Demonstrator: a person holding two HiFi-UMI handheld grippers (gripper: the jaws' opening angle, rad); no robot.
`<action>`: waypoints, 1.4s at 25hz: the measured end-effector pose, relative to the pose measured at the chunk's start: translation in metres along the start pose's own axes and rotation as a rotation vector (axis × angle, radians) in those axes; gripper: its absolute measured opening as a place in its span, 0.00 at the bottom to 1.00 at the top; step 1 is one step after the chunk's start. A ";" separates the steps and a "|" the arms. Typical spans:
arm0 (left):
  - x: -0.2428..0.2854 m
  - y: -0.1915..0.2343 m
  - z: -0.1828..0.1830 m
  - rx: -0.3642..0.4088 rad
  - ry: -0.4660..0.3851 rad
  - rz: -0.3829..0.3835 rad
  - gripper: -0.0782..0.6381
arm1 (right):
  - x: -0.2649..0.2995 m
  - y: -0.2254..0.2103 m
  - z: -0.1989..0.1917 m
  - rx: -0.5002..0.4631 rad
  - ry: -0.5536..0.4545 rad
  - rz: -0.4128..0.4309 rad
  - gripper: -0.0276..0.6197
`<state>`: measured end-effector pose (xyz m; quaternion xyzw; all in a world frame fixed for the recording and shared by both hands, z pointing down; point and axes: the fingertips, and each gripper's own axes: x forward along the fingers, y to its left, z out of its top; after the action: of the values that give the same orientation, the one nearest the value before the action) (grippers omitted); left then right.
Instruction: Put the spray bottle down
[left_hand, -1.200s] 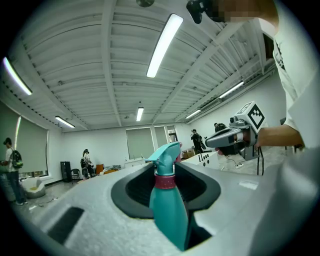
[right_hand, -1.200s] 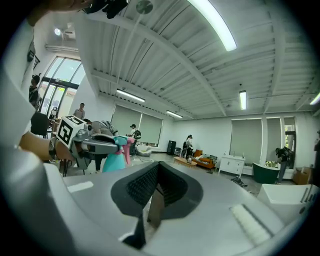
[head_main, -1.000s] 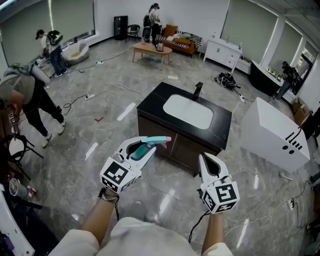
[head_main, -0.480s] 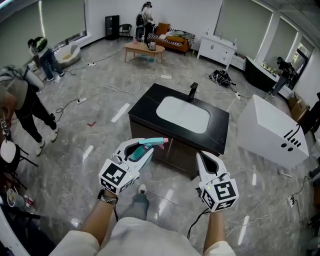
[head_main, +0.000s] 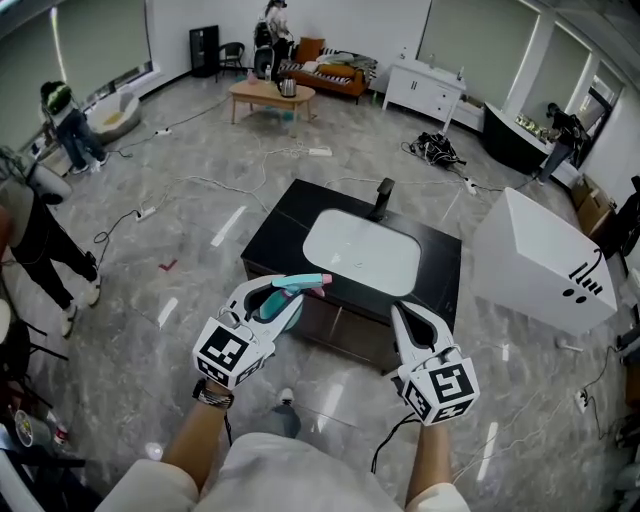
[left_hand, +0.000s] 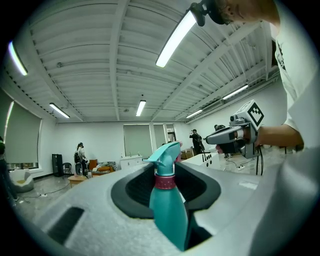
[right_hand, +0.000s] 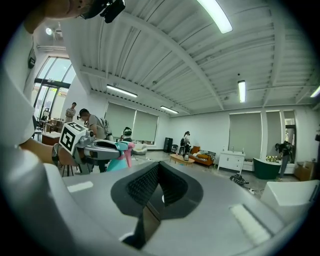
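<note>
A teal spray bottle (head_main: 292, 287) with a pink nozzle tip lies level between the jaws of my left gripper (head_main: 283, 297), which is shut on its body. In the left gripper view the bottle (left_hand: 168, 205) fills the gap of that gripper (left_hand: 167, 186), its trigger head pointing away. My right gripper (head_main: 408, 320) hangs beside it, shut with nothing in it; its pads (right_hand: 150, 187) meet in the right gripper view. Both hover just in front of a black counter (head_main: 272, 238) with a white basin (head_main: 360, 252) and a black faucet (head_main: 380, 197).
A large white box (head_main: 545, 265) stands right of the counter. Cables (head_main: 215, 185) trail over the grey marble floor. People (head_main: 65, 125) stand at the left. A low table (head_main: 270, 95), a sofa and a white cabinet (head_main: 435, 85) sit at the far wall.
Both grippers have come closer to the black counter, which now sits lower and nearer in the head view. The bottle stays in the left gripper; the jaws look unchanged.
</note>
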<state>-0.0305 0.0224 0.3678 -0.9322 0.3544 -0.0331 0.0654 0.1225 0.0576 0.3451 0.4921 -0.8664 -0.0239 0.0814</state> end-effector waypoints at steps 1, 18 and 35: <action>0.007 0.010 -0.001 -0.002 0.002 -0.003 0.30 | 0.010 -0.005 0.000 0.006 0.003 -0.002 0.05; 0.115 0.151 -0.036 -0.047 0.013 -0.052 0.30 | 0.169 -0.082 -0.023 0.116 0.071 -0.092 0.05; 0.190 0.239 -0.050 -0.050 -0.001 -0.038 0.30 | 0.257 -0.113 -0.014 0.097 0.063 -0.070 0.05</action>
<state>-0.0514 -0.2859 0.3856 -0.9402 0.3371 -0.0253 0.0417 0.0922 -0.2200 0.3754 0.5261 -0.8457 0.0305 0.0836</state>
